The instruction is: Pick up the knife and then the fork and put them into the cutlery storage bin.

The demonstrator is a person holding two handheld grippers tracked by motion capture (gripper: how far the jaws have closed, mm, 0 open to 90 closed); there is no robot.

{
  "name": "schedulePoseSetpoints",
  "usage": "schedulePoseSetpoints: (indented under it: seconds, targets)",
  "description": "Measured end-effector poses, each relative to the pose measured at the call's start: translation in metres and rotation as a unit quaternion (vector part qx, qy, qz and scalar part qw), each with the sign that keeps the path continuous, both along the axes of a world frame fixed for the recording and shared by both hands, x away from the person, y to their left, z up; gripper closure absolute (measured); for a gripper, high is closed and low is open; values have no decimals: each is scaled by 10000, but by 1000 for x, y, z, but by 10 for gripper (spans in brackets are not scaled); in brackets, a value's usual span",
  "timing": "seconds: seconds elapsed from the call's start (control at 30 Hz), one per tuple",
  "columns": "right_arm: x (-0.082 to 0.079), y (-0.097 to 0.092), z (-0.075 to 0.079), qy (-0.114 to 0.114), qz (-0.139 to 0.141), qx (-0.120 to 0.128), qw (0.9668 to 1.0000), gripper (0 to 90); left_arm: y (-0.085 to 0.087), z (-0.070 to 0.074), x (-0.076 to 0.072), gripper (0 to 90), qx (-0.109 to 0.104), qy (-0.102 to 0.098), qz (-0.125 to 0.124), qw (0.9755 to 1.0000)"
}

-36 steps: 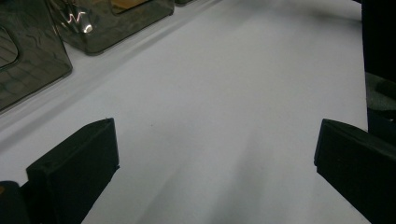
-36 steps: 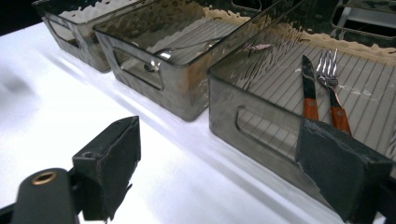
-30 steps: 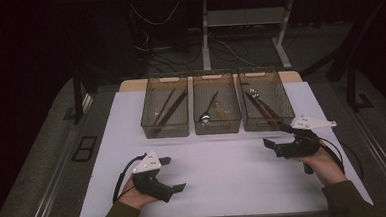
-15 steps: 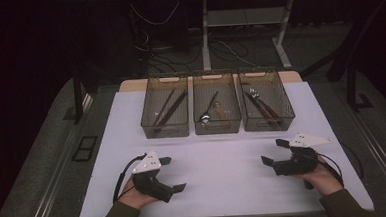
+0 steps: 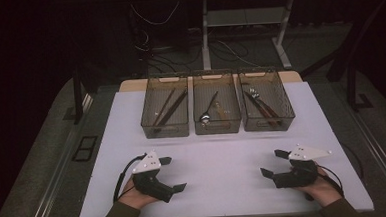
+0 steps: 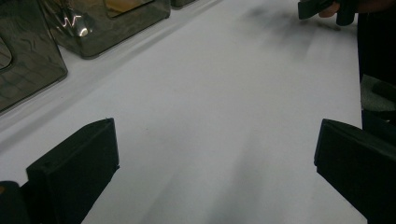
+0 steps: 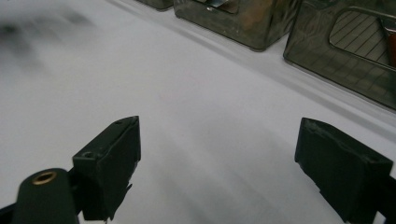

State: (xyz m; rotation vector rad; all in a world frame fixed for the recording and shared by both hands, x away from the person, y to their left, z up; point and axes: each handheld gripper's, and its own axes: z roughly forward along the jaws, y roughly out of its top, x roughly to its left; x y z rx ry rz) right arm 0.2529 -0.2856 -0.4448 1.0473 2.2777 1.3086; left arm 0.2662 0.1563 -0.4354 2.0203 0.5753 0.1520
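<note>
Both hand-held grippers rest low over the white table (image 5: 218,157) near its front edge, pointing inward at each other. My left gripper (image 5: 173,174) at front left stands open with nothing between its jaws, and the left gripper view (image 6: 215,158) shows bare white surface between them. At front right, my right gripper (image 5: 271,163) is open too, its gap (image 7: 224,163) holding nothing. The right gripper's tip (image 6: 317,7) appears far off in the left gripper view.
Three smoky clear bins stand in a row at the back: the left bin (image 5: 165,115) holds dark chopsticks, the middle bin (image 5: 216,110) spoons, the right bin (image 5: 266,107) forks and other cutlery. Bin walls (image 7: 238,18) (image 6: 107,23) are near the gripper views' top edges.
My right gripper has come back toward the person and sunk from near the right bin to the table's front right. The left gripper has stayed put.
</note>
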Motion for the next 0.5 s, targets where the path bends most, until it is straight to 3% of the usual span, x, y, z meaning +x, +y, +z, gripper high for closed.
schedulePoseSetpoints:
  seconds: [0.5]
  targets:
    - [-4,-3,-6,124,101,-53,9999,145,0,-1,1,0,30,3,9,10000]
